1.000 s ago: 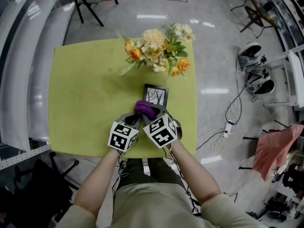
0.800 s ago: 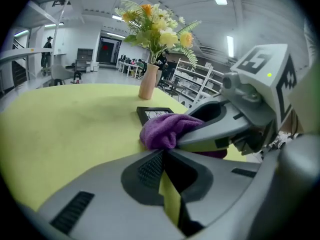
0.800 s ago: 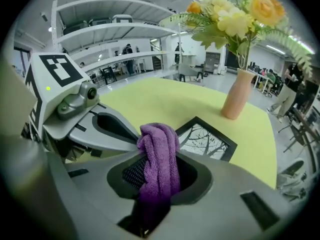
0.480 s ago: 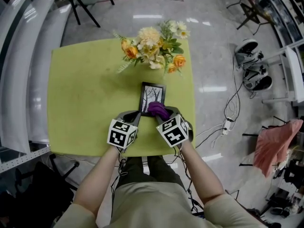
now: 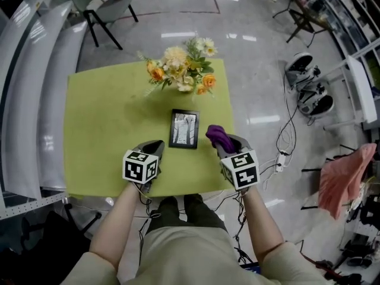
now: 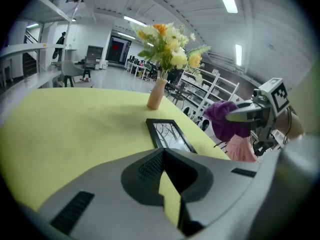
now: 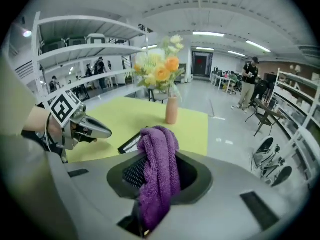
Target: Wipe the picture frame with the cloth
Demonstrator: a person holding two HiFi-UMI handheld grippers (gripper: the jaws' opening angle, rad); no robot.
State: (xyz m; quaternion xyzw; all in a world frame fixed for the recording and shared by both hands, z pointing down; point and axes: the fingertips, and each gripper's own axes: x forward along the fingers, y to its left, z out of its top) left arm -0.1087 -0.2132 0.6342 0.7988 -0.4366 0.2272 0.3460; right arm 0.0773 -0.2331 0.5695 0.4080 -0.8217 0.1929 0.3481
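The black picture frame (image 5: 184, 129) lies flat on the yellow-green table (image 5: 107, 123), in front of the flower vase (image 5: 178, 67). My left gripper (image 5: 157, 145) hovers left of the frame's near corner, jaws shut and nothing in them. Off the frame's right side, my right gripper (image 5: 221, 140) is shut on the purple cloth (image 5: 217, 135), which is held clear of the frame. The left gripper view shows the frame (image 6: 170, 134) ahead and the cloth (image 6: 226, 121) to its right. In the right gripper view the cloth (image 7: 159, 174) drapes over the jaws.
The vase (image 6: 156, 95) of orange and yellow flowers stands just behind the frame. The table's right edge (image 5: 233, 129) is close to my right gripper. A chair (image 5: 101, 5) stands beyond the table, and cables (image 5: 285, 153) and equipment lie on the floor to the right.
Both grippers have drawn back and apart from the frame. The right one carried the cloth off the frame to the right; the left one moved left.
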